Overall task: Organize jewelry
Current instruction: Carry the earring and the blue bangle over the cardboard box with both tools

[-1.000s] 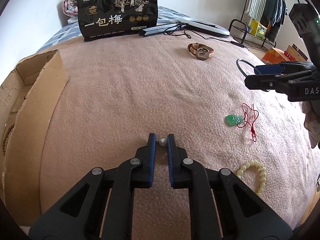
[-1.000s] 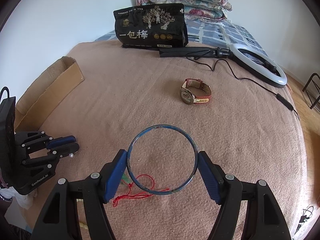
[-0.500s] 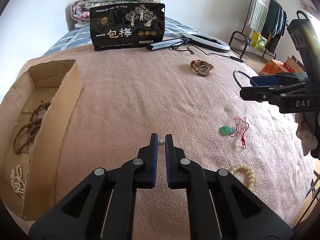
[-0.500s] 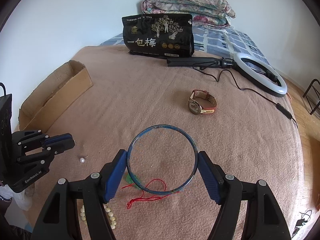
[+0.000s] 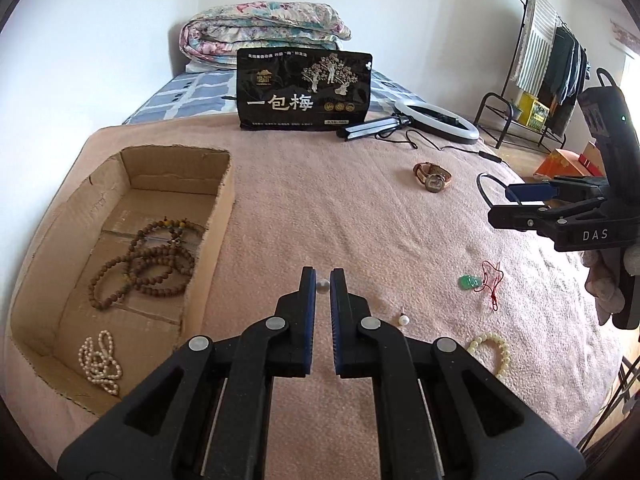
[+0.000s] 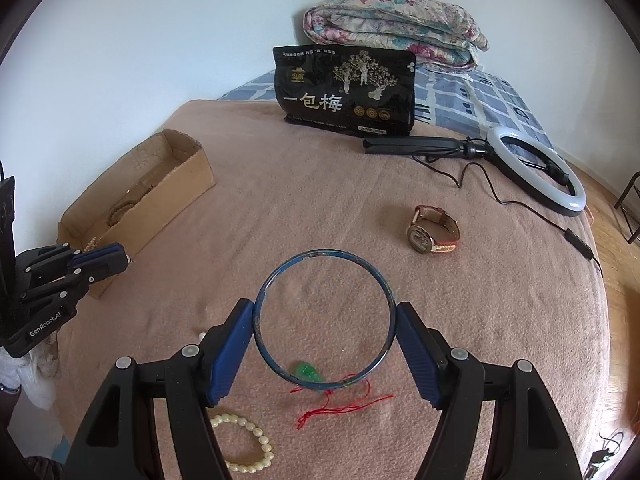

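Observation:
My left gripper (image 5: pixel 322 282) is shut on a small pearl earring (image 5: pixel 322 285), held above the pink blanket just right of the cardboard box (image 5: pixel 208 240). The box holds brown bead strings (image 5: pixel 148 264) and a white pearl strand (image 5: pixel 100 360). My right gripper (image 6: pixel 325 322) is shut on a blue bangle (image 6: pixel 325 258), held above a green pendant on red cord (image 6: pixel 308 371). A second pearl earring (image 5: pixel 404 319), a cream bead bracelet (image 5: pixel 494 350) and a wristwatch (image 5: pixel 433 176) lie on the blanket.
A black snack bag (image 5: pixel 304 92) stands at the back, with a folded quilt (image 5: pixel 264 36) behind it. A ring light with cable (image 5: pixel 436 122) lies at the back right. A clothes rack (image 5: pixel 540 80) stands beyond the bed's right edge.
My left gripper has lifted with the pearl earring and moved toward the box, which now shows its inside. My right gripper has risen a little, still holding the bangle.

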Motion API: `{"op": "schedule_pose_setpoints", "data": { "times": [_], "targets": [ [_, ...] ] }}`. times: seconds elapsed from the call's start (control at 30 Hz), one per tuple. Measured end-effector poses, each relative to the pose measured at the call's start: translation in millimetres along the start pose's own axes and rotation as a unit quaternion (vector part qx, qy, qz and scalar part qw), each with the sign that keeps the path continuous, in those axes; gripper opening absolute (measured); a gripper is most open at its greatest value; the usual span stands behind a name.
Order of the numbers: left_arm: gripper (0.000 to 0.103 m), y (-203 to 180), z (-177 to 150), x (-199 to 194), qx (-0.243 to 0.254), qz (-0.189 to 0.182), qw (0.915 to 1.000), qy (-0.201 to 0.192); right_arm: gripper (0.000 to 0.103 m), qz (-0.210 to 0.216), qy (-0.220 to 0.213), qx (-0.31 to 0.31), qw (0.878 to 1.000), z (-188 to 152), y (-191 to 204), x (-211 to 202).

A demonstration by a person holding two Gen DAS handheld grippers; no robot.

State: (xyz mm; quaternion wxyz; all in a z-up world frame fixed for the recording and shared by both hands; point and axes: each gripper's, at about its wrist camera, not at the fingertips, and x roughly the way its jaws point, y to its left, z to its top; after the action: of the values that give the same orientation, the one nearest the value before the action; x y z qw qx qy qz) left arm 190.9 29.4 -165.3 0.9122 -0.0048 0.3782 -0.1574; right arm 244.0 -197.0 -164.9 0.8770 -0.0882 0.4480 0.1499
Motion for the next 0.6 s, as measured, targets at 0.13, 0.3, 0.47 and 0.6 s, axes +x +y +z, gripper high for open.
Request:
{"op": "schedule_pose_setpoints", "data": {
  "times": [0.13, 0.3, 0.47, 0.6],
  "targets": [
    [0.005, 16.4, 3.9, -12.0, -0.008, 0.013, 0.9998, -0.012, 0.073, 0.012, -0.005, -0.009, 1.000, 10.6, 18.0, -1.0],
    [0.005, 42.4, 5.7, -23.6, -0.020, 0.030, 0.9991, -0.020, 0.073, 0.022, -0.012, -0.027, 0.999, 25.8, 44.7, -1.0],
    [0.005, 73.3, 1.6, -34.2, -0.035, 0.051, 0.9978, -0.024, 0.073, 0.032, -0.016, -0.045, 0.998, 43.2, 75.1, 5.1],
    [0.005, 98.6, -4.5, -42.1, -0.047, 0.067, 0.9963, -0.025, 0.073, 0.041, -0.016, -0.060, 0.997, 56.1, 102.1, 12.5]
  ]
}}
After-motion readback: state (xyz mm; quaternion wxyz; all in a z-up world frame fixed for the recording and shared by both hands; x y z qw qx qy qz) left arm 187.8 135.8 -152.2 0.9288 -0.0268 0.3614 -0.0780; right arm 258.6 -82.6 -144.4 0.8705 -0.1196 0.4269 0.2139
